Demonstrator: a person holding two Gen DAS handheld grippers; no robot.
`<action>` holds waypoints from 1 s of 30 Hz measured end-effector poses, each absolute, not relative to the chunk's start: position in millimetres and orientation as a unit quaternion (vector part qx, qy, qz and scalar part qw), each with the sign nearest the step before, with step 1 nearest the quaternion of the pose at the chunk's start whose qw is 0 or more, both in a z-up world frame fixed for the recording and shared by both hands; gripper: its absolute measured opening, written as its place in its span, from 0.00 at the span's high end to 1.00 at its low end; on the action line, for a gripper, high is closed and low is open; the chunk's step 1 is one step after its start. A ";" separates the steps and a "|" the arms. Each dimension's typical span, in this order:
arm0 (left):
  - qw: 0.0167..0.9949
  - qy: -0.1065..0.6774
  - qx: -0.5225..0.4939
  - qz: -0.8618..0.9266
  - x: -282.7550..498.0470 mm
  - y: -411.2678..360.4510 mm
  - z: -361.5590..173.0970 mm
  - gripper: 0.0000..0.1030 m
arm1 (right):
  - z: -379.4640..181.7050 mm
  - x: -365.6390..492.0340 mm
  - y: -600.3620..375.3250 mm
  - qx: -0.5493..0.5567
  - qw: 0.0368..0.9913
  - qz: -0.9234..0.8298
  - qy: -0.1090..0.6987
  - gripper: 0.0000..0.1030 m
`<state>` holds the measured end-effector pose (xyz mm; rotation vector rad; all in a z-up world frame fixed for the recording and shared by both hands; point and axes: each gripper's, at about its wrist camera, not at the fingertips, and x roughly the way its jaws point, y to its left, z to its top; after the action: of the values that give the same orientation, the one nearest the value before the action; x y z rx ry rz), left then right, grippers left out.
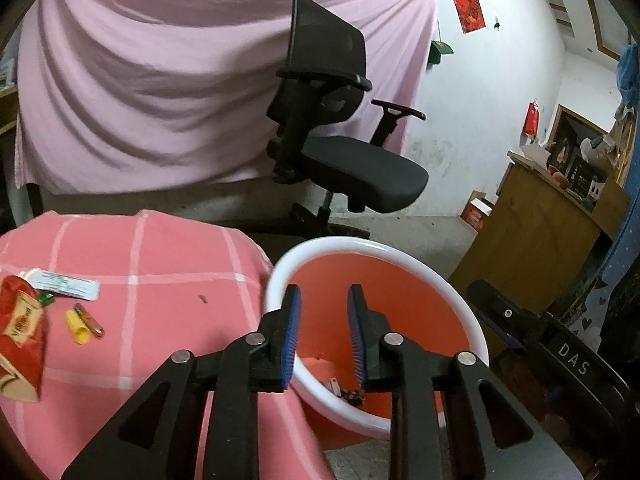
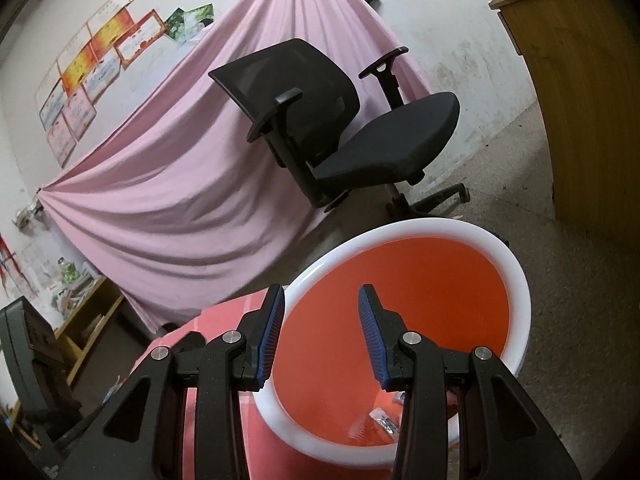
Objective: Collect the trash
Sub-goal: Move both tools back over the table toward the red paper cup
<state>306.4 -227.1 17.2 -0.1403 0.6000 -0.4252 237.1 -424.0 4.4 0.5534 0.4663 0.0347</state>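
So the left gripper (image 1: 323, 292) is hanging right over the orange bin (image 1: 400, 280) with the white rim, jaws parted and nothing between them. The right gripper (image 2: 322, 294) is over the same bin (image 2: 516, 280) too, also parted and empty. A few small bits of trash (image 1: 348, 392) lie at the bottom of the bin, too small to make out. The bin sits just beside a table with a pink checked cloth (image 1: 160, 260). More stuff lies on the cloth: a red and gold packet (image 1: 20, 336) with writing too blurry to read, a white printed strip (image 1: 66, 285), a yellow tube (image 1: 77, 325) touching an orange lighter (image 1: 90, 319). Only readable lettering is "DAS" on the right gripper's body at the edge of the left view. A black office chair (image 1: 340, 120) stands behind the bin against a pink sheet (image 1: 140, 80).
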 end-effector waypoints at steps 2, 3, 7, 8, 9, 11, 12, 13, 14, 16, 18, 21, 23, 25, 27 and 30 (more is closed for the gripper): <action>0.935 0.284 -0.071 -0.201 301.3 -218.6 21.0 0.72 | 5.8 237.8 -422.0 0.268 0.936 0.019 0.228 0.64; 0.936 0.280 -0.071 -0.199 300.0 -215.3 22.7 0.72 | 7.4 238.0 -420.0 0.266 0.937 0.020 0.227 0.64; 0.945 0.262 -0.068 -0.183 291.2 -196.0 32.3 0.72 | 15.1 238.7 -407.3 0.252 0.942 0.028 0.218 0.59; 0.947 0.258 -0.067 -0.179 289.4 -191.7 34.7 0.70 | 16.9 238.9 -403.2 0.249 0.944 0.030 0.215 0.56; 0.950 0.251 -0.067 -0.174 286.0 -185.0 37.9 0.69 | 19.0 238.5 -398.5 0.243 0.946 0.034 0.210 0.55; 0.956 0.235 -0.071 -0.162 278.4 -169.3 44.1 0.59 | 23.2 237.5 -388.7 0.231 0.951 0.041 0.200 0.52; 0.958 0.228 -0.073 -0.157 274.8 -162.3 45.9 0.57 | 25.7 236.8 -382.7 0.224 0.954 0.044 0.193 0.50; 0.961 0.220 -0.075 -0.151 271.1 -154.0 48.9 0.56 | 27.4 236.7 -378.2 0.220 0.956 0.045 0.189 0.47; 0.963 0.216 -0.076 -0.146 269.6 -147.5 50.7 0.54 | 29.2 236.3 -373.1 0.215 0.958 0.046 0.185 0.43; 0.966 0.205 -0.079 -0.132 263.8 -130.9 55.3 0.51 | 33.4 235.4 -362.2 0.205 0.962 0.051 0.172 0.32; 0.971 0.193 -0.083 -0.117 257.5 -113.5 59.3 0.45 | 37.3 234.6 -351.2 0.196 0.966 0.055 0.161 0.26; 0.976 0.174 -0.093 -0.095 248.6 -86.9 62.4 0.41 | 42.2 234.4 -333.6 0.178 0.971 0.065 0.147 0.16; 0.978 0.163 -0.099 -0.080 243.4 -69.6 63.2 0.28 | 44.5 232.9 -321.3 0.168 0.974 0.070 0.133 0.00; 0.982 0.144 -0.107 -0.064 235.9 -49.5 63.1 0.17 | 46.7 232.0 -309.7 0.156 0.977 0.075 0.120 0.00; 0.984 0.125 -0.115 -0.049 226.2 -28.9 61.7 0.15 | 47.7 231.8 -296.9 0.142 0.980 0.082 0.114 0.00; 0.985 0.124 -0.113 -0.032 221.5 -7.6 57.5 0.08 | 47.8 232.4 -277.3 0.115 0.983 0.095 0.105 0.00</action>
<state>221.5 -7.6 57.5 -0.2280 0.2500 -0.0638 232.4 -277.3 47.8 0.2319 0.2104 0.1902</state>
